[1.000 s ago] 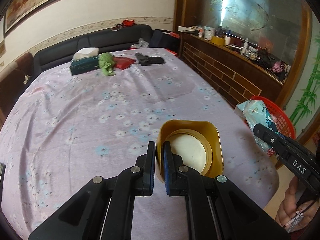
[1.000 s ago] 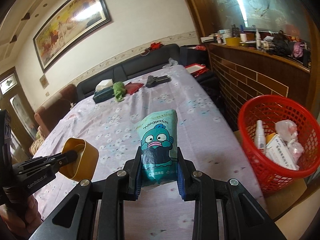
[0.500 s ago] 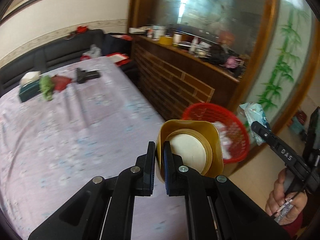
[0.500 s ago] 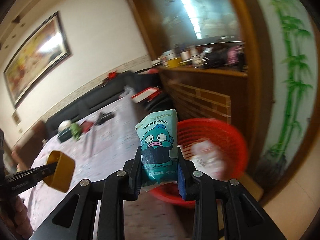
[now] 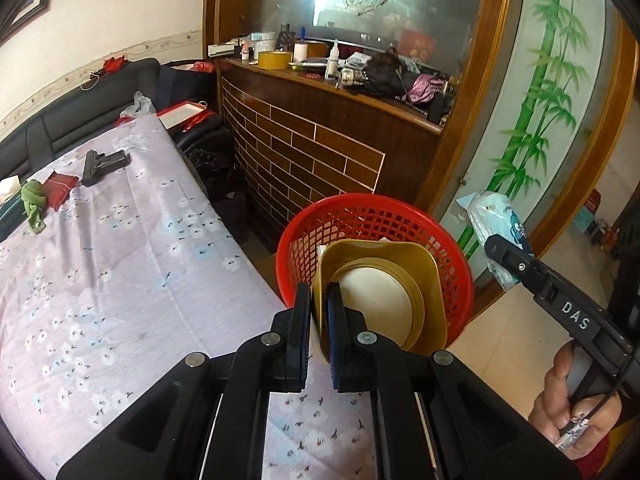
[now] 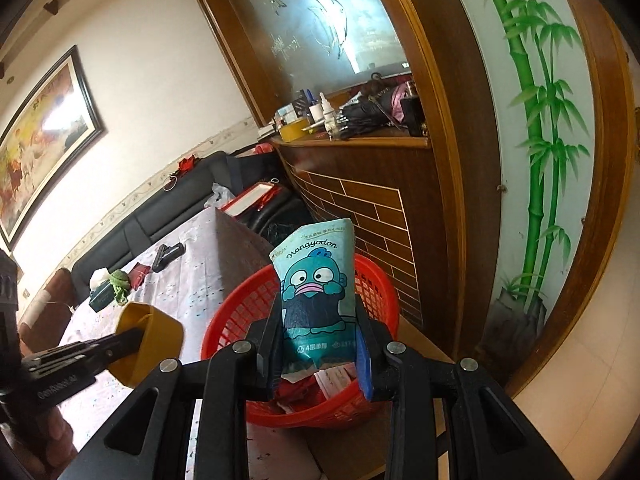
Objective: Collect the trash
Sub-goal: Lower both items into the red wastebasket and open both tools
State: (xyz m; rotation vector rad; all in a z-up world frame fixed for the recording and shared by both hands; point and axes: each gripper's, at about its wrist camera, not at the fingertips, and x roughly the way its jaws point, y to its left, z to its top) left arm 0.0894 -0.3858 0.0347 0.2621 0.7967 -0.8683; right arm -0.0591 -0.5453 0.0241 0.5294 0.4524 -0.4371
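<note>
My left gripper [image 5: 318,312] is shut on the rim of a gold paper bowl [image 5: 384,300], held over the near edge of the red mesh basket [image 5: 304,236]. In the right wrist view the same gold bowl [image 6: 154,340] hangs left of the red basket [image 6: 236,316]. My right gripper [image 6: 318,344] is shut on a teal tissue pack [image 6: 318,284] with a cartoon fish face, upright above the basket's opening. That tissue pack [image 5: 496,224] also shows at the right of the left wrist view, clamped in the right gripper, with a hand [image 5: 572,412] on the handle.
The basket stands on the floor beside the table with the lilac flowered cloth [image 5: 120,272]. A brick-patterned wooden counter [image 5: 320,152] with clutter is behind it. A black toy gun [image 5: 104,162], red pouch [image 5: 60,190], green rag [image 5: 34,204] lie far on the table.
Both grippers swung right, away from the table top, and now sit over the red basket. The bowl and tissue pack stayed clamped throughout.
</note>
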